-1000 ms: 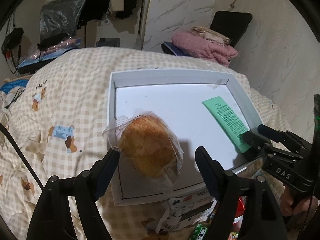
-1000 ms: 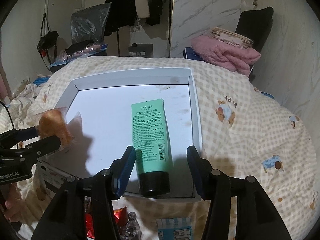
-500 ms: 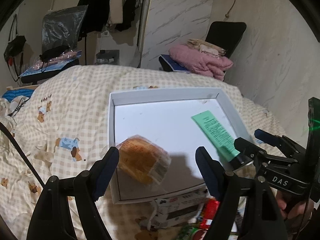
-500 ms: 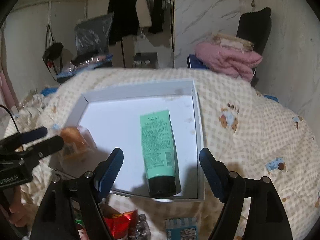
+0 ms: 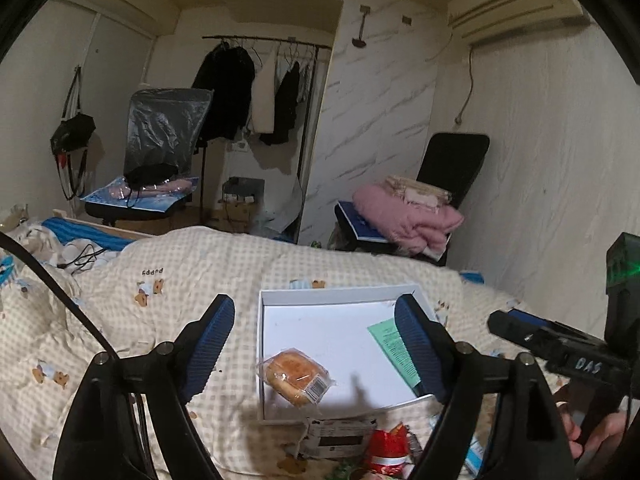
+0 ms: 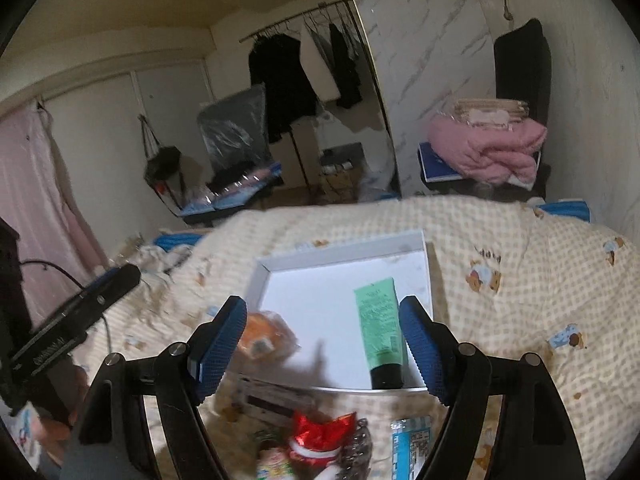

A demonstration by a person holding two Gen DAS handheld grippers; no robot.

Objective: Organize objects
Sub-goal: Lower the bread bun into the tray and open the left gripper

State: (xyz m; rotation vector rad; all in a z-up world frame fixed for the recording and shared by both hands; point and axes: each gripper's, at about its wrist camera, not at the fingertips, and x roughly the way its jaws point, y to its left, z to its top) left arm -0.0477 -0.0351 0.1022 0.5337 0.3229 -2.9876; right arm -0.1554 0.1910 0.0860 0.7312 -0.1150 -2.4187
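A bedroom — quilted bed (image 5: 160, 280), hanging clothes (image 5: 256, 92).

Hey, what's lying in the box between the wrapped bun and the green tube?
Nothing: only bare white box floor separates the wrapped bun from the green tube, clearest in the left wrist view.

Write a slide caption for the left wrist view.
Open left gripper above white tray holding wrapped bun and green tube on checked bedspread.
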